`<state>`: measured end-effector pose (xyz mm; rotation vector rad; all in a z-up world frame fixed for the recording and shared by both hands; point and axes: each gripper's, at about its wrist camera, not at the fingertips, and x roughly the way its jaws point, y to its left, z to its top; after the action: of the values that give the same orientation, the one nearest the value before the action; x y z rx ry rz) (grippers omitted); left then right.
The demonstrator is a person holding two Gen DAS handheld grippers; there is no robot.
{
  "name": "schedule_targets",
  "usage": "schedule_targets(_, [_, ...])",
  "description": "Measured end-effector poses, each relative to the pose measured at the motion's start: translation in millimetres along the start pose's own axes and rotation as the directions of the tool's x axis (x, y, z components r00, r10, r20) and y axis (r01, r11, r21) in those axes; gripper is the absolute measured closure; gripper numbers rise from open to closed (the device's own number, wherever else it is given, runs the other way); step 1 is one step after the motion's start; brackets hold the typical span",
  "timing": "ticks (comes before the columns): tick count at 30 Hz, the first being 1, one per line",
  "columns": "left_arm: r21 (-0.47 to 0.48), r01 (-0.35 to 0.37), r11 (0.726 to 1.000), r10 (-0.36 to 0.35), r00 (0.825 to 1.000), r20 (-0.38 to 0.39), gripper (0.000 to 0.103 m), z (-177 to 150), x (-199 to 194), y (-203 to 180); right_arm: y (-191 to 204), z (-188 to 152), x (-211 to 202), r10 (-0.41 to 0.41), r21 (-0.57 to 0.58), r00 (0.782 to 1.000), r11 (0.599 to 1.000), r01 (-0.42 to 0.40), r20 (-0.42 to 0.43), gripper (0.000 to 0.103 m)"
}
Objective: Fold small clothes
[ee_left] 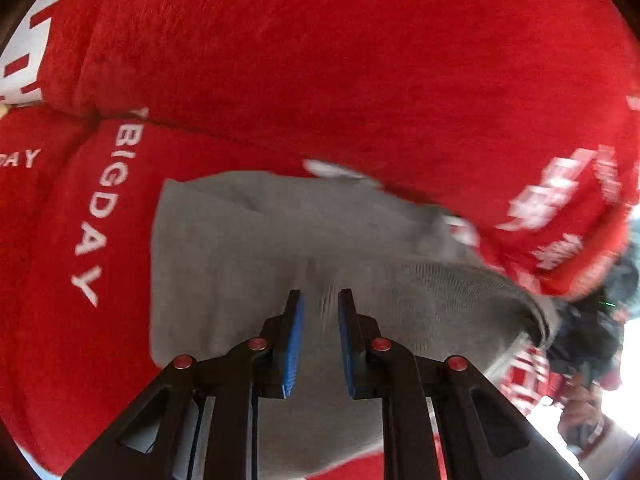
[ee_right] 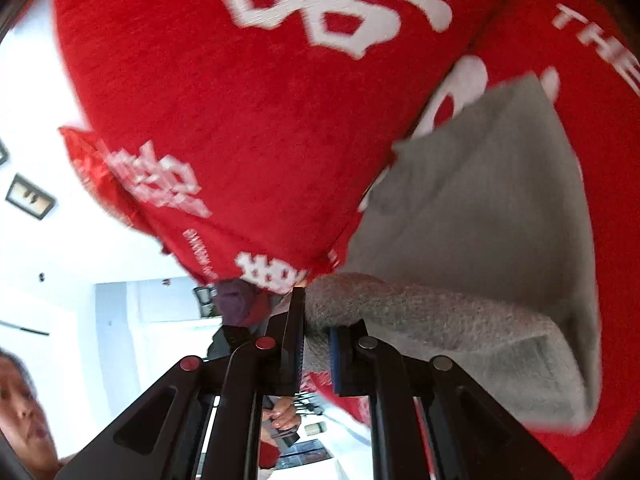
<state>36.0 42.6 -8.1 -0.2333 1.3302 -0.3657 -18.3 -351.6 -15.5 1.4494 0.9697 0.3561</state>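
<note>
A small grey knit garment (ee_left: pixel 248 248) lies on red bedding. In the left wrist view my left gripper (ee_left: pixel 320 300) is shut on a bunched ridge of the grey cloth, which fills the gap between the blue pads (ee_left: pixel 294 344). In the right wrist view my right gripper (ee_right: pixel 316 320) is shut on the thick folded edge of the same grey garment (ee_right: pixel 480 216). The cloth wraps over the right finger and hangs toward the right. The garment's far part lies flat against the red fabric.
Red plush pillows (ee_left: pixel 320 60) with white lettering lie behind the garment; they also fill the right wrist view (ee_right: pixel 224 120). A white wall with a framed picture (ee_right: pixel 30 196) is at left. A person's face (ee_right: pixel 20 408) is at the lower left.
</note>
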Motion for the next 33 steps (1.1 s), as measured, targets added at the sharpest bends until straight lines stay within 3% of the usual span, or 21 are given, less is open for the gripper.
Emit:
schedule_targets(4, [-0.008,-0.147,0.989,0.146,0.987,-0.071,0.085,20,36,8,-32,37,27,-0.111,0.033,0.993,0.993,0.112,-0.03,0.09])
schedule_targets(7, [-0.013,-0.154,0.988,0.153,0.985,-0.078,0.085,23,34,13,-51,51,34,-0.212,0.063,0.977,0.975,0.214,-0.031,0.087])
schedule_targets(8, [-0.001,-0.152,0.988,0.152,0.985,-0.079,0.085,23,30,13,-51,53,34,-0.234,0.064,0.972,0.97,0.236,-0.036,0.082])
schedule_targets(11, [0.076,-0.154,0.985,0.162,0.98,-0.118,0.085,16,26,9,-34,50,27,-0.292,-0.026,0.956,0.956,0.291,-0.04,0.046])
schedule_targets(15, [0.188,-0.136,0.973,0.179,0.956,-0.233,0.085,-6,51,-5,-7,37,15,-0.406,-0.182,0.914,0.901,0.394,-0.031,0.046])
schedule_targets(17, [0.229,-0.166,0.959,0.218,0.95,-0.225,0.085,-8,61,-16,-5,29,12,-0.442,-0.213,0.896,0.88,0.425,-0.038,0.046])
schedule_targets(24, [0.215,-0.153,0.965,0.204,0.949,-0.24,0.085,3,67,-21,-40,8,26,-0.515,-0.226,0.847,0.847,0.481,-0.127,0.046])
schedule_targets(27, [0.209,-0.128,0.969,0.177,0.956,-0.235,0.085,7,54,-17,-47,4,28,-0.507,-0.212,0.852,0.854,0.476,-0.13,0.046])
schedule_targets(30, [0.155,-0.055,0.986,0.091,0.967,-0.24,0.085,11,43,-9,-48,6,27,-0.497,-0.203,0.857,0.86,0.467,-0.134,0.046])
schedule_targets(33, [0.131,-0.019,0.991,0.055,0.96,-0.276,0.084,16,51,-7,-48,8,23,-0.494,-0.207,0.857,0.862,0.462,-0.144,0.046])
